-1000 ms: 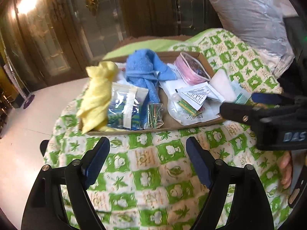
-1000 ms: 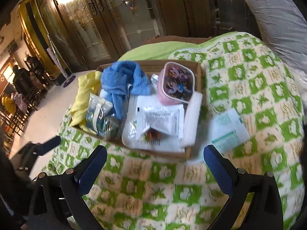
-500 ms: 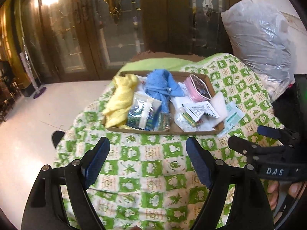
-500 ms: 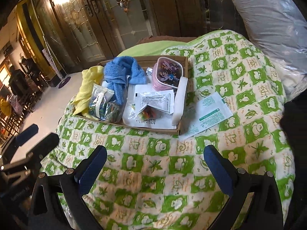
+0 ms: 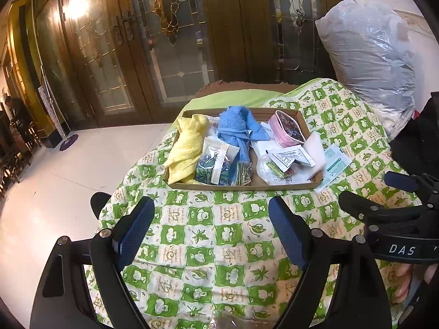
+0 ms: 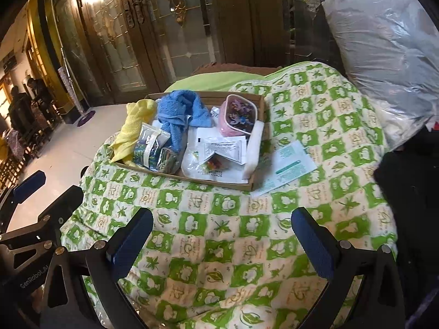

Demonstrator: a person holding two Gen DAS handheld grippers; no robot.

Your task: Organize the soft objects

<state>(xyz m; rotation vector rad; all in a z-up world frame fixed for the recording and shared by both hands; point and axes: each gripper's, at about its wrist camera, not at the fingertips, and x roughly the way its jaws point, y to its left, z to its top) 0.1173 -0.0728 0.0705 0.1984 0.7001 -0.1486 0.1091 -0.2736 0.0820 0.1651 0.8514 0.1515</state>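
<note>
Holding both grippers apart and empty, I hover over a green-and-white checked quilt. My left gripper has its jaws spread wide with only quilt showing between the blue pads. My right gripper is spread just as wide, again with nothing in it. In the left view the right gripper shows at the right edge, and part of my hand is under it.

Ahead of both, well apart from the fingertips, a shallow cardboard tray lies on the quilt. At its left end a yellow cloth is draped over the rim. Next to it a blue towel lies crumpled toward the back, with one end running forward. In front of the towel are a clear bag of dark, patterned contents and a smaller shiny packet, touching each other. A pink pouch with a printed clear face sits at the back right corner. Before it, white paper packets and a clear bag with small coloured bits overlap. A white pad leans over the tray's right rim.

Just beside the tray on the right, a teal-printed leaflet lies flat on the quilt. A large grey plastic sack stands behind on the right. Wooden doors with leaded glass close the background.
</note>
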